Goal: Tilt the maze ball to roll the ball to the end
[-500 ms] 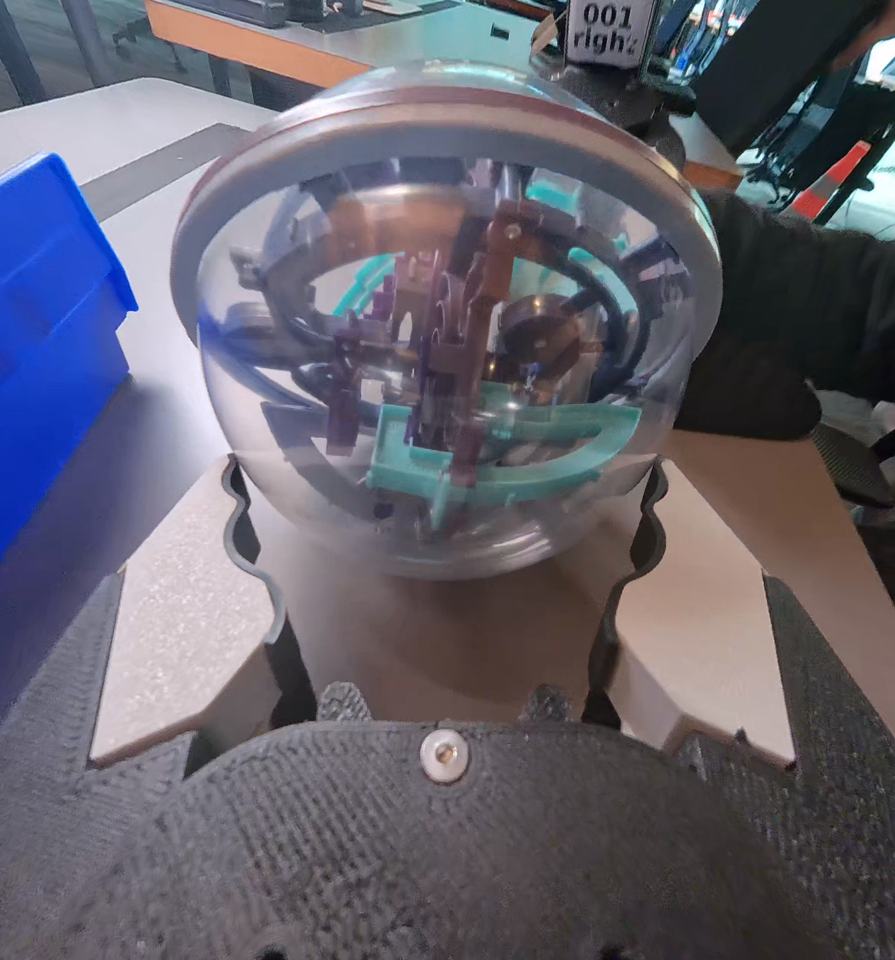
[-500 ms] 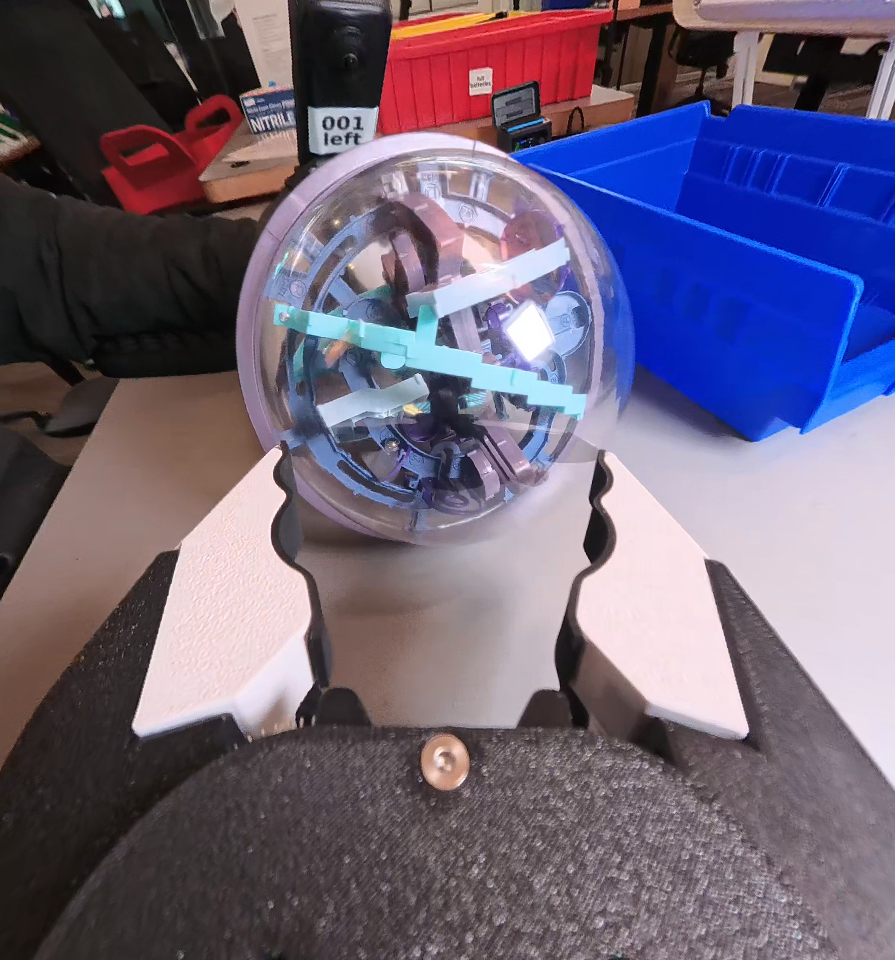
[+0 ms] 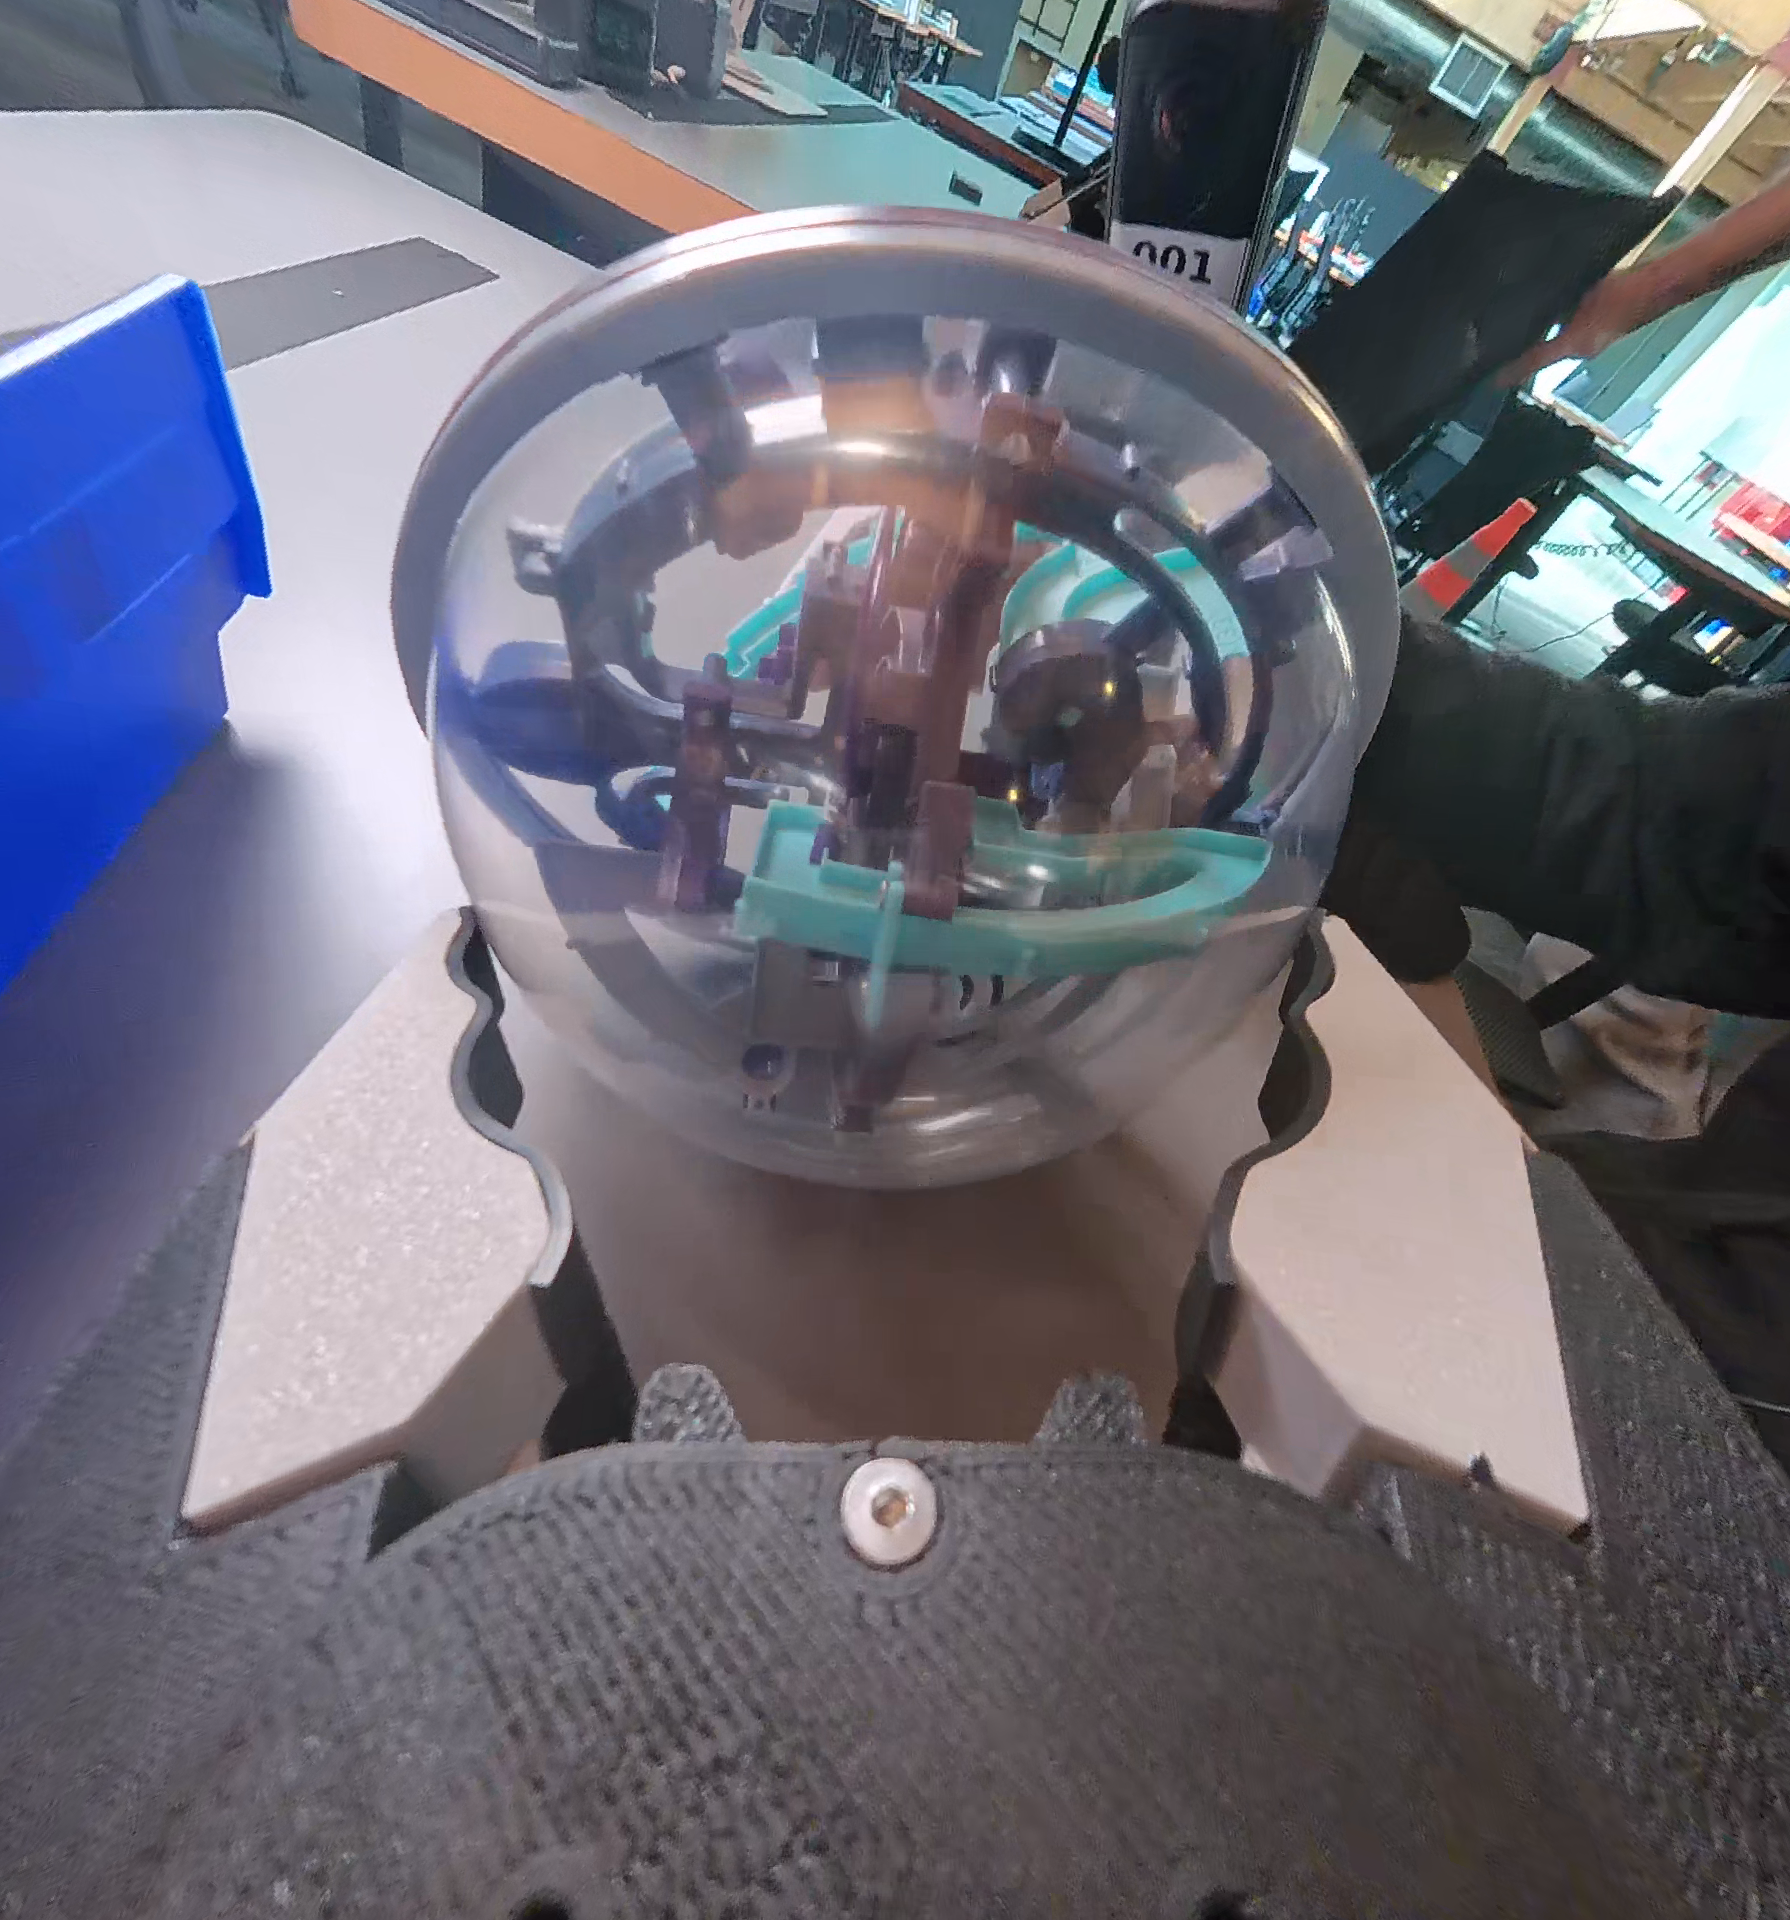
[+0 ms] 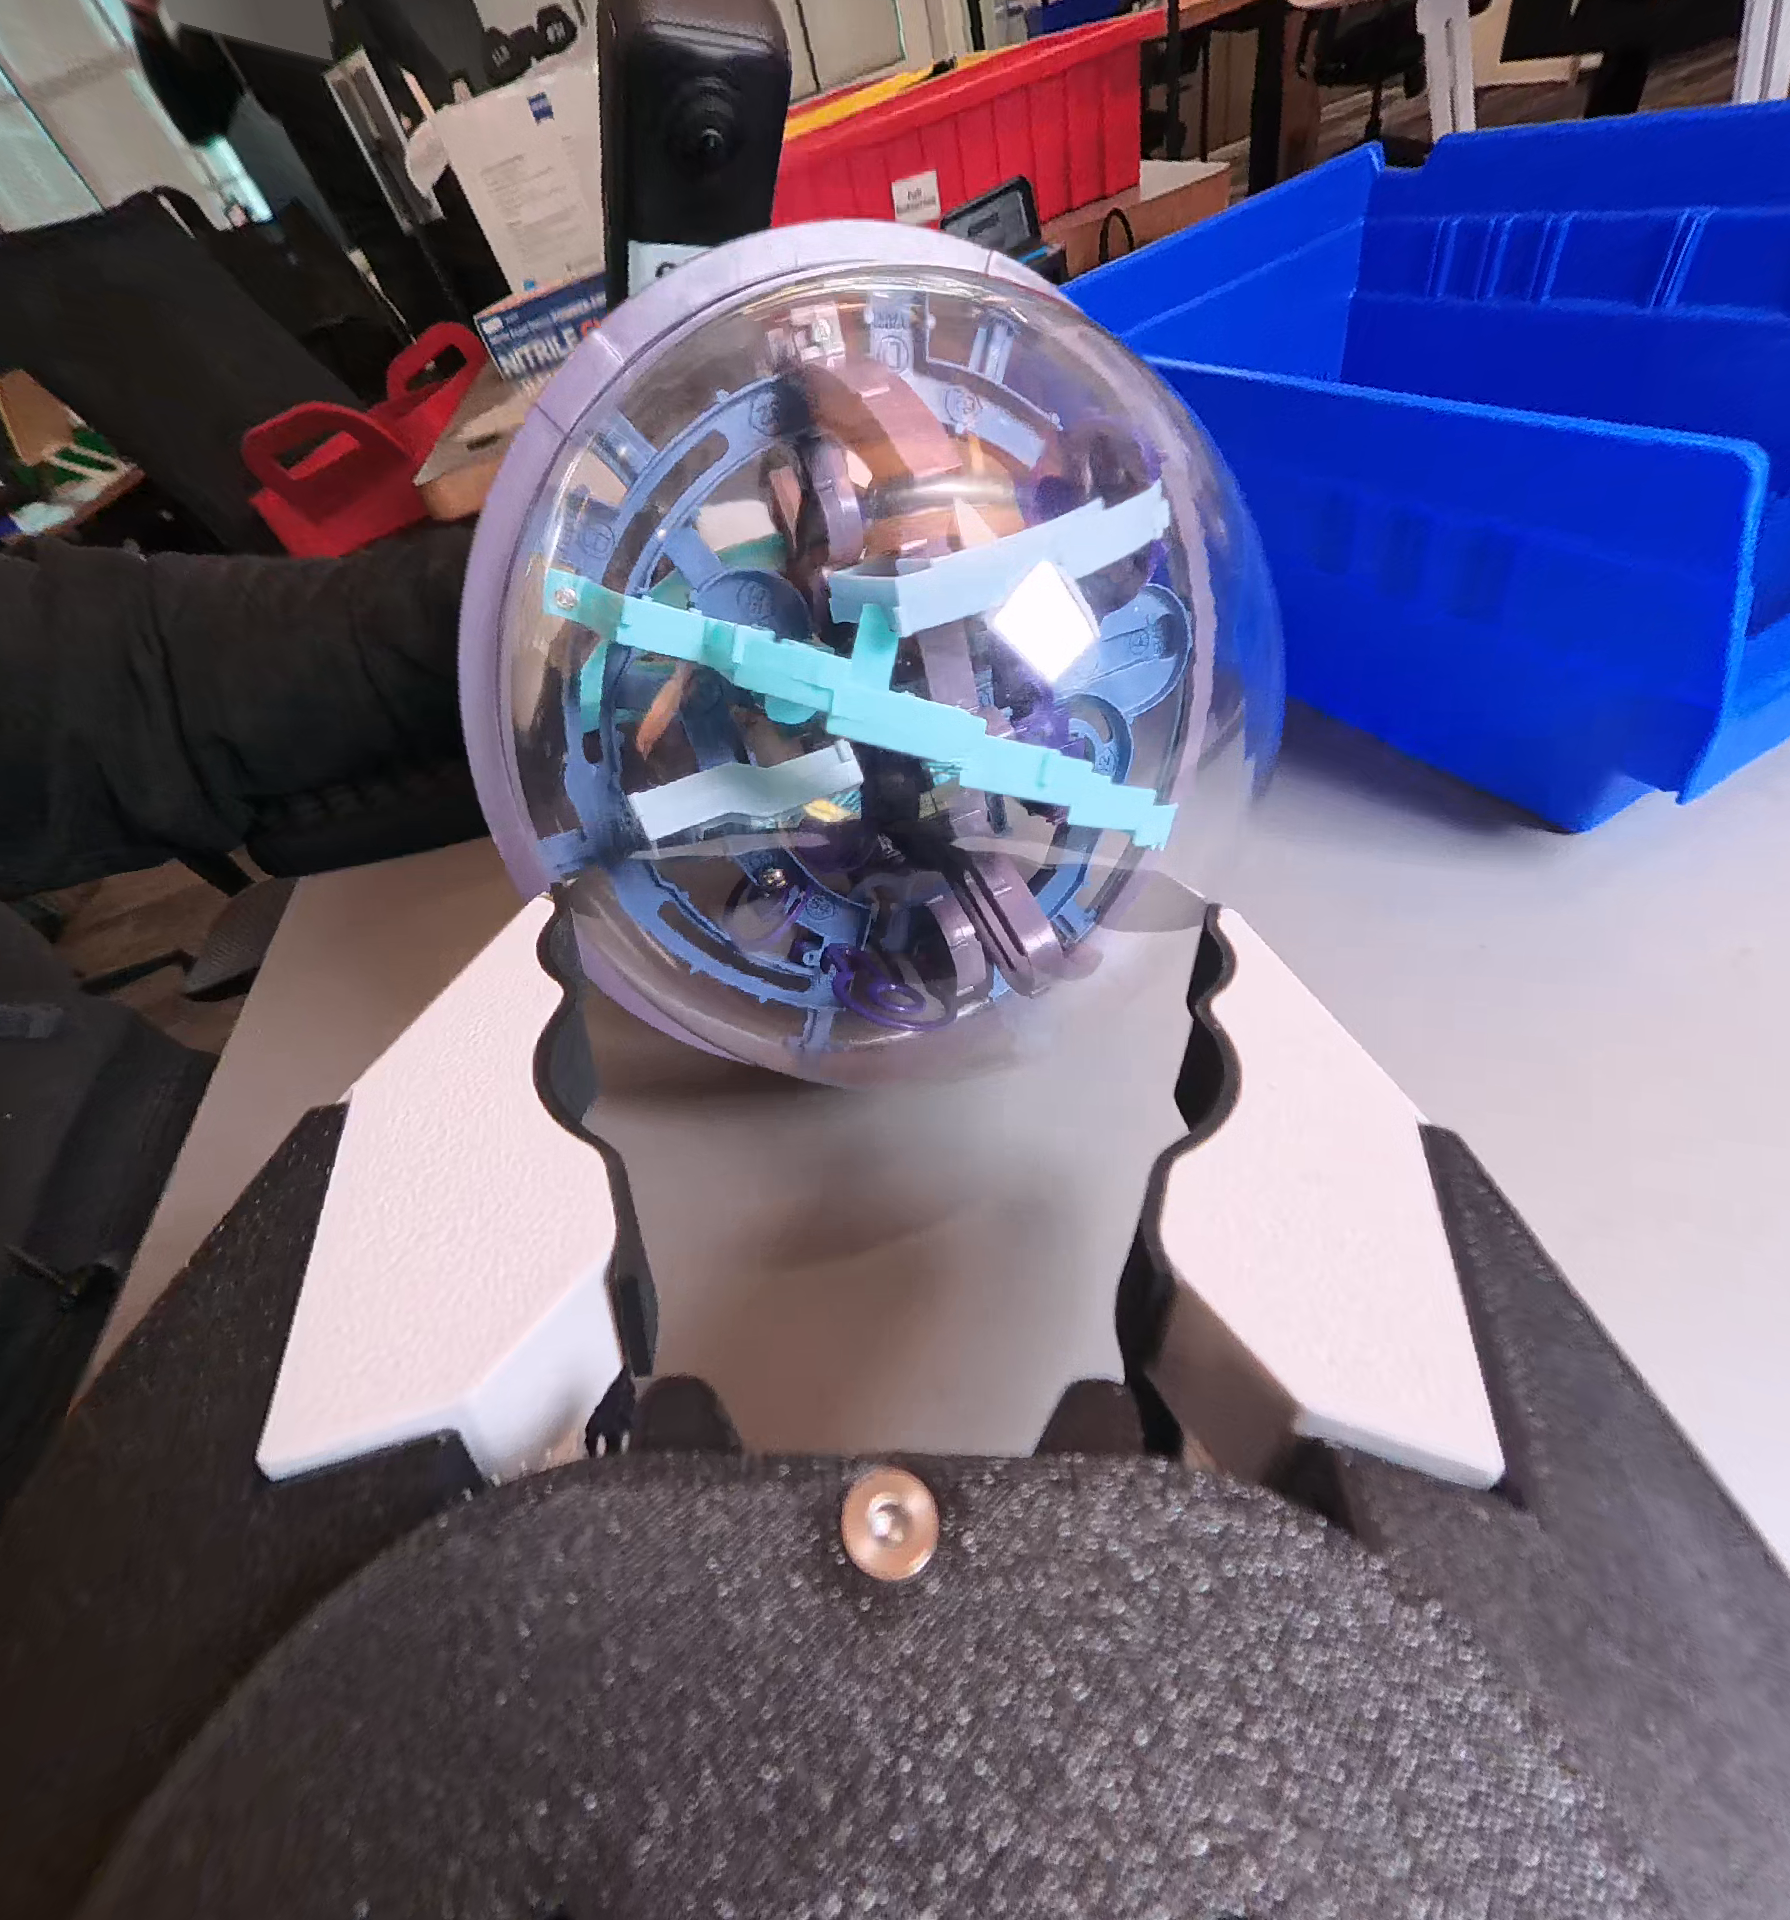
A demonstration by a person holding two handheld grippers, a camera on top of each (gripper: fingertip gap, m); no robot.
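We find the maze ball (image 3: 896, 707), a clear sphere with a grey rim band and teal, purple and blue tracks inside, lifted off the table (image 4: 1493, 1039) and held from opposite sides by two grippers. The left gripper (image 3: 891, 935) grasps it: both dark wavy pads (image 3: 475, 997) sit against the lower curve of the shell, one each side. The right gripper (image 4: 880, 914) grasps the far face the same way; its left pad (image 4: 558, 966) presses the rim, while the right pad's contact is blurred by glare and motion. A small metal ball (image 4: 772, 879) shows low in the blue track, just ahead of the right gripper's left finger; from the left view we cannot pick it out. Beyond the sphere, each view catches only the other tool's top, the rest hidden. A black sleeve (image 3: 1597, 810) runs off frame. Blue bin (image 4: 1493, 468) right of the right gripper, partly cut off.
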